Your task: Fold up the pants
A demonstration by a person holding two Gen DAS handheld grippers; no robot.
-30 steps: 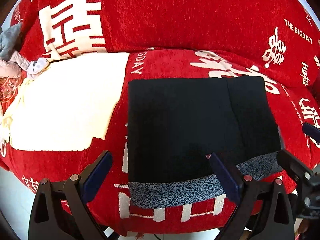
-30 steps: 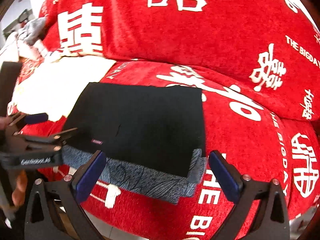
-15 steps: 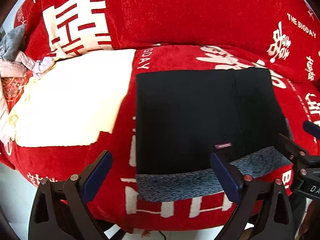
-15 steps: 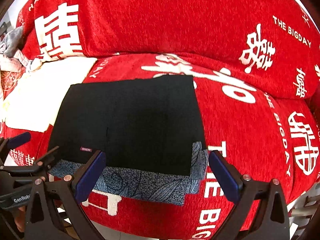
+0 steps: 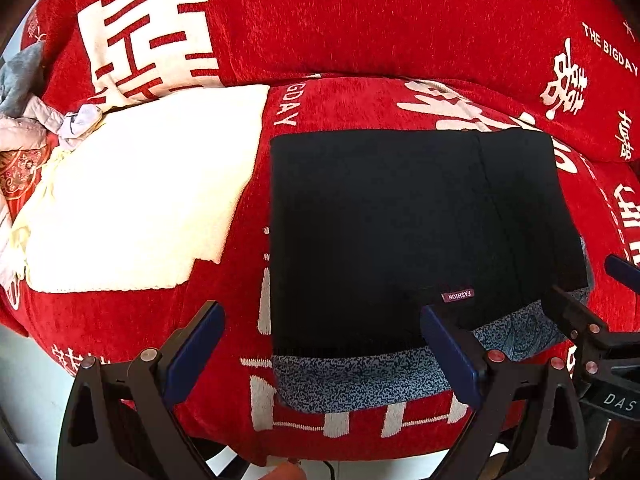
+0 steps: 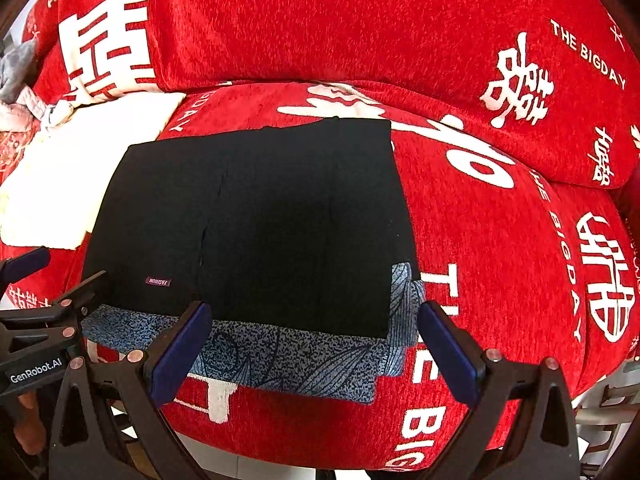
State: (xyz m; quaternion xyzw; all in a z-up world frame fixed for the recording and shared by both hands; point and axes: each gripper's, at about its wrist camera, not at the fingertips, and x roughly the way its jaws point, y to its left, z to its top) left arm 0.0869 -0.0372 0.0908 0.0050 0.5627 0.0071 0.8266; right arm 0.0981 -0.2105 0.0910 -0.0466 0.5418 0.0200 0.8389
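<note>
The black pants (image 5: 400, 232) lie folded into a flat rectangle on the red sofa seat, with a blue-grey patterned band (image 5: 352, 380) showing along the near edge and a small "FASHION" label (image 5: 457, 295). They also show in the right wrist view (image 6: 256, 224). My left gripper (image 5: 320, 356) is open and empty, hovering at the near edge of the pants. My right gripper (image 6: 312, 348) is open and empty over the patterned band (image 6: 288, 360). Each gripper shows at the edge of the other's view.
A cream folded cloth (image 5: 136, 192) lies on the seat left of the pants. A pile of grey and pink clothes (image 5: 24, 112) sits at the far left. The red sofa backrest (image 5: 360, 20) rises behind. The floor (image 5: 24, 384) shows below the seat edge.
Both grippers have drawn back toward the sofa's front edge and away from the pants. The pants lie still, folded; the label now shows clearly.
</note>
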